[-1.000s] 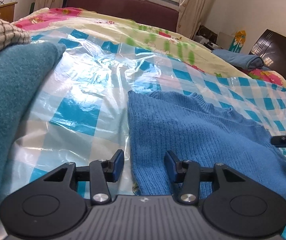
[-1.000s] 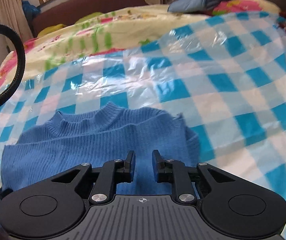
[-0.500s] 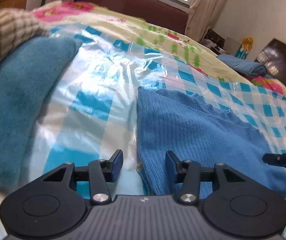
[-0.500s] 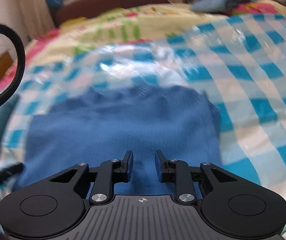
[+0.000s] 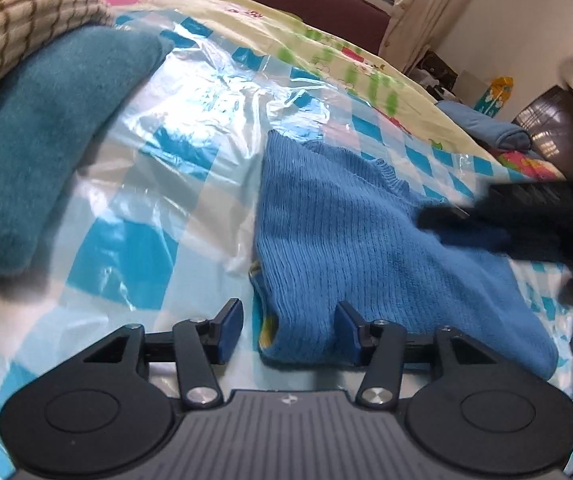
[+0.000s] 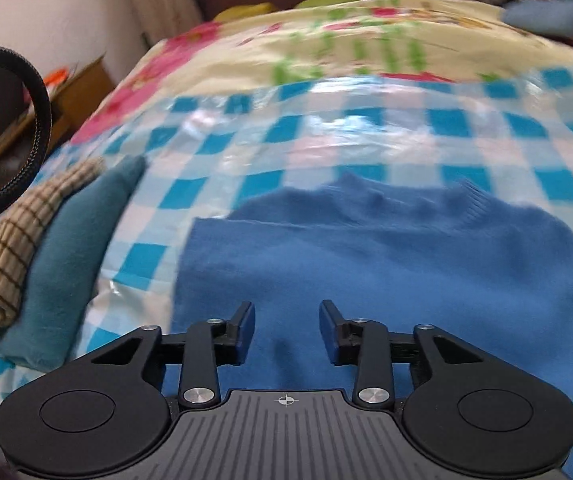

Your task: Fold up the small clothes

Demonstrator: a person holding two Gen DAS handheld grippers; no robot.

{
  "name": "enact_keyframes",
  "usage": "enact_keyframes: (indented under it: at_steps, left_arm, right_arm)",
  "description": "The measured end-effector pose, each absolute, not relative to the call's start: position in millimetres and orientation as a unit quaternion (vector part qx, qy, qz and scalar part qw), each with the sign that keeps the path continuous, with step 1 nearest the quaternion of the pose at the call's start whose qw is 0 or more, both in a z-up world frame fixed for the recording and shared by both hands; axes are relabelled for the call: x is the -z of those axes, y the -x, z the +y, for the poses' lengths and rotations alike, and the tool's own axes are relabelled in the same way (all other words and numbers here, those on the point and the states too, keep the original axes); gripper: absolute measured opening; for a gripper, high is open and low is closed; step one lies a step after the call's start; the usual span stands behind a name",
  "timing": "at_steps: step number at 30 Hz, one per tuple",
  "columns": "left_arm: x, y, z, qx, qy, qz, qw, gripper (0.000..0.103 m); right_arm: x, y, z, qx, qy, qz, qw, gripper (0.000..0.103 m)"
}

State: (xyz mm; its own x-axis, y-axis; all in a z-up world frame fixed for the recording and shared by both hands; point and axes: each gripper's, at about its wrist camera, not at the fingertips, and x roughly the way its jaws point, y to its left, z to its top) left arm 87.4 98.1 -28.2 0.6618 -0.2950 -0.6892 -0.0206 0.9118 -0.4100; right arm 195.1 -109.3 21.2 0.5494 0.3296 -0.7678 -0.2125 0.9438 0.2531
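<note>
Through my left wrist camera, my left gripper (image 5: 288, 330) sits at the bottom of the frame with its jaws parting; the blue pads stand wide, and the near corner of the blue knit sweater (image 5: 350, 240) lies in the gap between them, though neither pad presses on it. The sweater spreads flat from lower centre up toward the middle right, on the clear plastic sheet (image 5: 158, 184) over a blue-and-white check. At the left edge lies a folded teal garment (image 5: 42, 128), with a beige checked garment (image 5: 18, 20) above it in the upper left corner. My right gripper (image 5: 506, 220) shows as a dark blur at the right edge, over the sweater's far side.

Through my right wrist camera, my right gripper (image 6: 286, 330) fills the bottom, its jaws widening too; the pads hang spread above the sweater (image 6: 386, 264) and nothing is pinched between them. The sweater fills the centre and right, its collar toward the top. The teal garment (image 6: 74, 256) and the beige one (image 6: 18, 248) lie at the left, and a black cable (image 6: 40, 120) loops in the upper left
</note>
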Motion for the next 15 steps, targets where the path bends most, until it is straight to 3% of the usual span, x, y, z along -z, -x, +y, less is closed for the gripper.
enact_keyframes:
  at_steps: [4,9,15]
  left_arm:
    - [30.5,-83.0,101.4,0.074,0.232,0.404,0.882,0.059]
    - [33.5,-85.1,93.1,0.091,0.216,0.409,0.882,0.067]
    - [37.3,-89.7,88.5,0.114,0.218,0.412,0.878,0.066]
  right_arm:
    - [-17.6,-218.9,-61.4,-0.180,-0.038,0.469,0.864,0.056]
    - [0.3,-244.4,-8.8,-0.176,0.025,0.506,0.844,0.063]
    - [21.0,-253.8,24.8,-0.157,0.112,0.531,0.825,0.072]
